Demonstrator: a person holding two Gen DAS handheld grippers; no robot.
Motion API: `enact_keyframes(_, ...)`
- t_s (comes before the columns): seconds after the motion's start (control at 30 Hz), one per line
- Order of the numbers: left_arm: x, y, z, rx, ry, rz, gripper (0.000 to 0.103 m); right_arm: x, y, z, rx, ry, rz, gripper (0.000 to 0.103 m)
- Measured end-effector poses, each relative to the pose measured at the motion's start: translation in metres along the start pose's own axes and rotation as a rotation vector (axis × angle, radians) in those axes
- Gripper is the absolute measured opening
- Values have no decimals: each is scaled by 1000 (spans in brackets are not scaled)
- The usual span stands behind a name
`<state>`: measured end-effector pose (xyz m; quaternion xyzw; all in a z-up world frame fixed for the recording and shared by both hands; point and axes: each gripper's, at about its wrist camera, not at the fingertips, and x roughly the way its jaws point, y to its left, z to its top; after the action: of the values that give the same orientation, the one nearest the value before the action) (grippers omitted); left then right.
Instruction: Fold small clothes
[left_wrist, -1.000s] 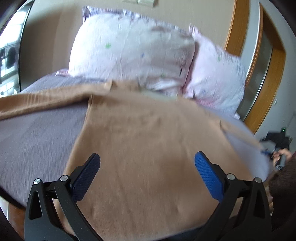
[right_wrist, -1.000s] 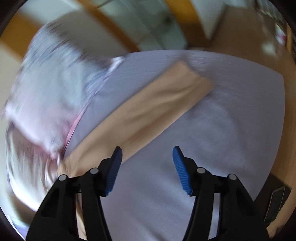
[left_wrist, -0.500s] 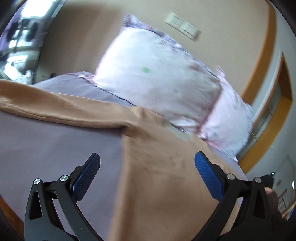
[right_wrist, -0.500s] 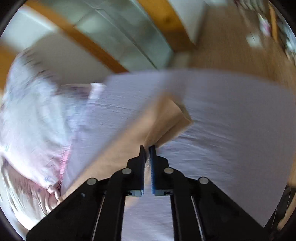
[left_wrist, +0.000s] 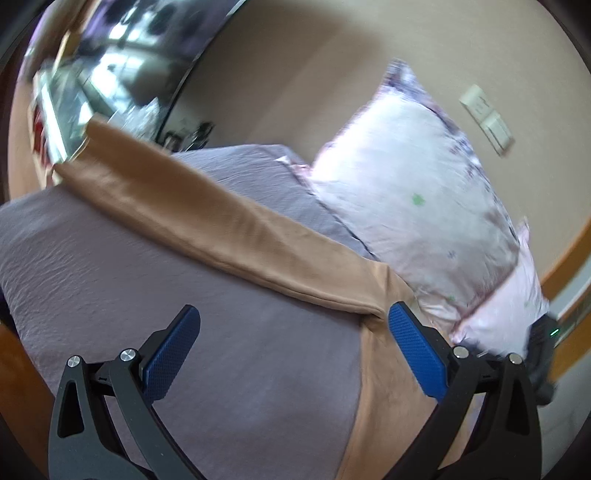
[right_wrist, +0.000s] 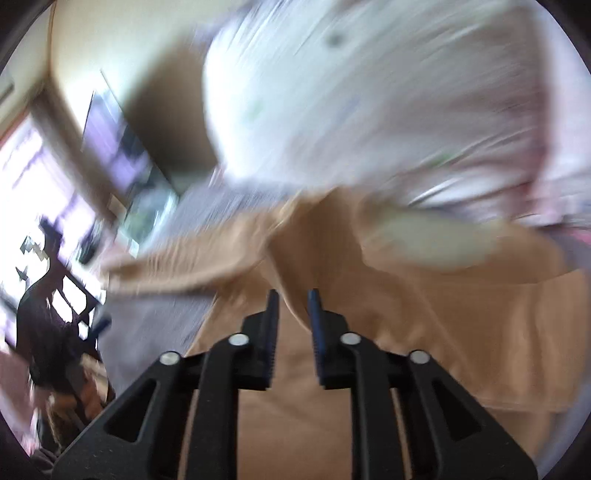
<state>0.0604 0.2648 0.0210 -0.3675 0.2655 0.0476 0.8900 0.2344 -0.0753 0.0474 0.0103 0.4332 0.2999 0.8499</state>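
A tan long-sleeved garment (left_wrist: 384, 387) lies on a bed with a grey-purple cover (left_wrist: 207, 354). In the left wrist view its sleeve (left_wrist: 207, 225) stretches out to the upper left. My left gripper (left_wrist: 293, 345) is open and empty, above the cover beside the armpit of that sleeve. In the blurred right wrist view my right gripper (right_wrist: 291, 310) is nearly shut with a fold of the tan garment (right_wrist: 306, 266) between its blue pads, lifted over the garment's body (right_wrist: 461, 332).
Two white and pink flowered pillows (left_wrist: 424, 199) lean on the beige wall behind the garment. A wooden door frame (left_wrist: 565, 258) is at the right. A window and a dark screen (right_wrist: 118, 147) are at the left in the right wrist view.
My right gripper closed on the far sleeve end and has swung it over toward the garment's body. My left gripper moved left from the garment's body to the left sleeve and stays open.
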Motion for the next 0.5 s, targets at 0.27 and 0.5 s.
enact_keyframes(0.27, 12, 46, 23, -213, 30, 67, 99, 67, -2, -9, 36, 164, -65, 20)
enact_keyframes(0.5, 21, 72, 49, -366, 31, 110, 84, 13, -2, -22, 72, 49, 38, 48)
